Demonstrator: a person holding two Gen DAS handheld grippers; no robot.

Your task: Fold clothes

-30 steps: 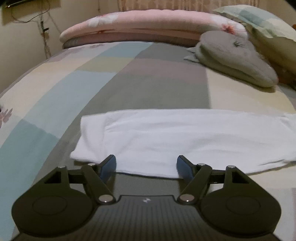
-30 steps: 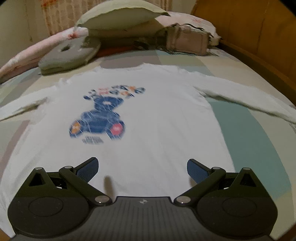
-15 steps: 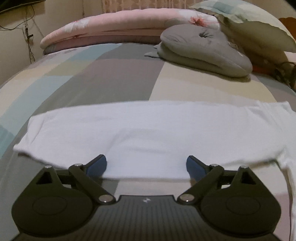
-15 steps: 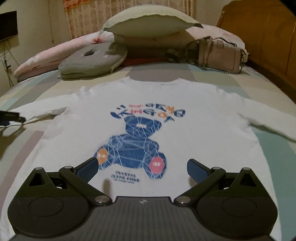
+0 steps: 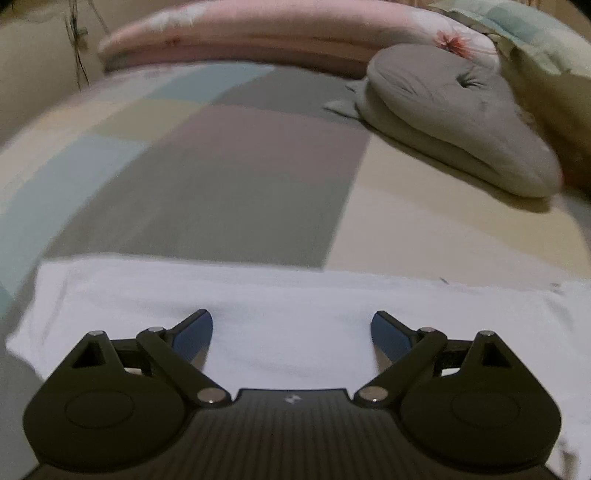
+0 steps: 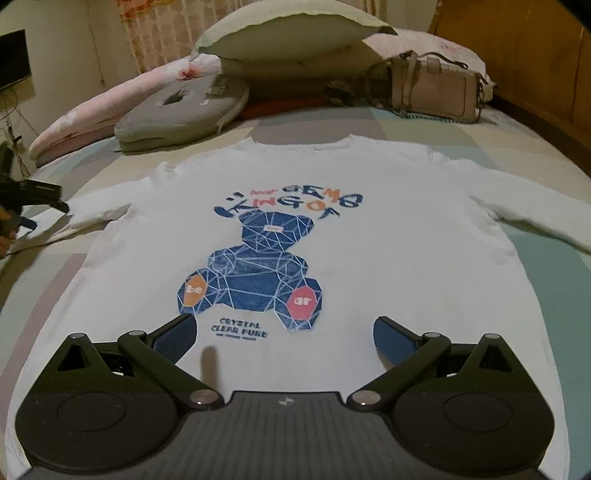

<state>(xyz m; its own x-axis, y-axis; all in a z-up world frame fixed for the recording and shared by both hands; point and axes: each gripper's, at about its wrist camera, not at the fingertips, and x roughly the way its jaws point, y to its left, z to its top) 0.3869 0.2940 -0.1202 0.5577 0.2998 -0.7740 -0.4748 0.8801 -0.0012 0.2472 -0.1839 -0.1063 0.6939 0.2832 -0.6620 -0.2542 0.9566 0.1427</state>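
A white long-sleeved shirt (image 6: 369, 192) with a blue bear print lies flat, face up, on the bed, sleeves spread to both sides. My right gripper (image 6: 284, 334) is open and hovers over the shirt's lower hem, just below the print. My left gripper (image 5: 291, 332) is open and sits low over the shirt's left sleeve (image 5: 288, 295), fingers either side of the cloth, near the cuff end. The left gripper also shows in the right wrist view (image 6: 33, 195) at the far left, by that sleeve.
The bed has a patchwork cover (image 5: 240, 177). A grey round cushion (image 5: 454, 118), a pink rolled quilt (image 5: 258, 37), pillows (image 6: 291, 33) and a pink handbag (image 6: 432, 88) lie at the head. A wooden bed frame (image 6: 535, 62) runs along the right.
My left gripper has dropped and moved forward onto the sleeve, shifting toward the cuff. My right gripper has stayed open and barely moved since half a second ago, after swinging left before that.
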